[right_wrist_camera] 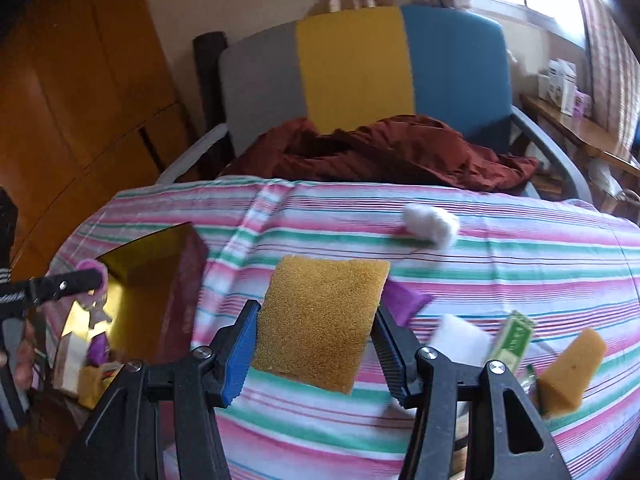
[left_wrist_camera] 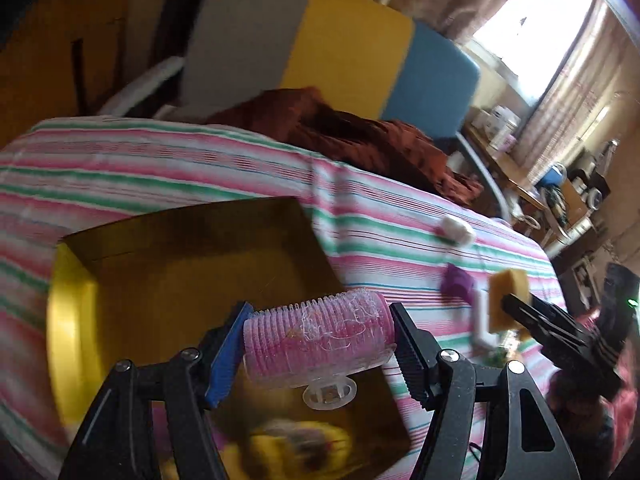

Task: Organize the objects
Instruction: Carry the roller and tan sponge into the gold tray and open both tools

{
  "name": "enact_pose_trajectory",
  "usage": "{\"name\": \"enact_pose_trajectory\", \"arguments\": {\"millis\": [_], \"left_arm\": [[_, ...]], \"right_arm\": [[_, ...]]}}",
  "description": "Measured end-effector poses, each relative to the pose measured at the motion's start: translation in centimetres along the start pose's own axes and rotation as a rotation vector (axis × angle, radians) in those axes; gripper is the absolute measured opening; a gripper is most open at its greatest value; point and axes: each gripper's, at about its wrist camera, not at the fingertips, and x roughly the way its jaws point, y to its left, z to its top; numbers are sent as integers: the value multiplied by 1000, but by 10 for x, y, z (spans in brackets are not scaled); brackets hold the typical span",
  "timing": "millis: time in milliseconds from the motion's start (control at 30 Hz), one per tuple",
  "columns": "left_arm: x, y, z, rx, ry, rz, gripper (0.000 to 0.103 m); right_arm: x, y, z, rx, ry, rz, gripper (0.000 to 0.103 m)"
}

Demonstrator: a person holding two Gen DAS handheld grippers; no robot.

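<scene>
My left gripper [left_wrist_camera: 318, 334] is shut on a pink hair roller [left_wrist_camera: 316, 336] and holds it over the open gold-lined box [left_wrist_camera: 192, 264]; the box also shows at the left of the right wrist view [right_wrist_camera: 148, 300]. My right gripper [right_wrist_camera: 316, 328] is shut on a yellow sponge [right_wrist_camera: 320, 320], held above the striped cloth; this sponge also shows in the left wrist view [left_wrist_camera: 508, 300]. A white cotton ball [right_wrist_camera: 432, 220], a purple block [right_wrist_camera: 406, 302], a white block [right_wrist_camera: 458, 338], a green packet [right_wrist_camera: 514, 338] and a second yellow sponge [right_wrist_camera: 570, 372] lie on the cloth.
The striped cloth [right_wrist_camera: 480, 264] covers a table. A chair [right_wrist_camera: 360, 72] with grey, yellow and blue panels stands behind it, with a rust-red garment [right_wrist_camera: 380, 152] on it. A wooden cabinet [right_wrist_camera: 72, 100] is at left. A cluttered side table [right_wrist_camera: 580, 128] is at right.
</scene>
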Motion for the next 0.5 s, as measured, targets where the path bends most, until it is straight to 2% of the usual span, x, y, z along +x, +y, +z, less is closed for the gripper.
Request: {"name": "enact_pose_trajectory", "arguments": {"millis": [167, 267, 400, 500], "left_arm": [[-9, 70, 3, -69, -6, 116, 69], [-6, 107, 7, -107, -15, 185, 71], [-10, 140, 12, -174, -45, 237, 88], [-27, 153, 6, -221, -93, 210, 91]], "right_arm": [[9, 67, 0, -67, 25, 99, 55], [22, 104, -4, -114, 50, 129, 55], [43, 142, -14, -148, 105, 157, 55], [52, 161, -20, -169, 129, 159, 56]]}}
